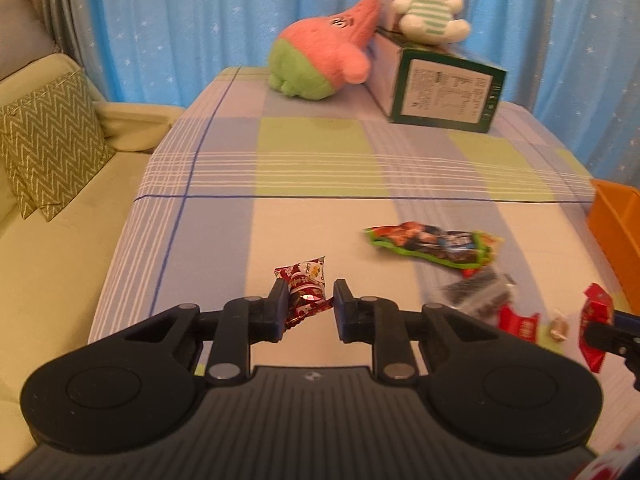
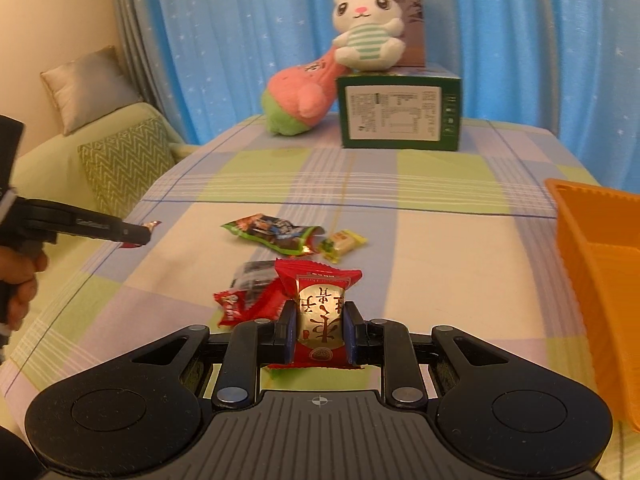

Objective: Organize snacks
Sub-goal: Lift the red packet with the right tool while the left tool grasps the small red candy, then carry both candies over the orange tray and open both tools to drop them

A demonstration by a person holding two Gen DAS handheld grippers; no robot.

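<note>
Your right gripper is clamped on a red snack packet with a gold panel, both pads pressed against its sides, held above the checked tablecloth. Your left gripper has a small red patterned candy between its fingers; the packet touches the left finger, but a gap shows at the right one, so you cannot tell whether it is truly gripped.

On the cloth you have four loose snacks in the right wrist view: one green-edged packet, one small yellow candy just beside it, one dark clear-wrapped packet, and one red packet lying partly over it. The left wrist view adds one tiny brown sweet near the red wrappers.

One orange bin sits at the right edge of the table. At the far end stand one green box, one white bunny plush on top of it, and one pink-and-green plush leaning against it.
</note>
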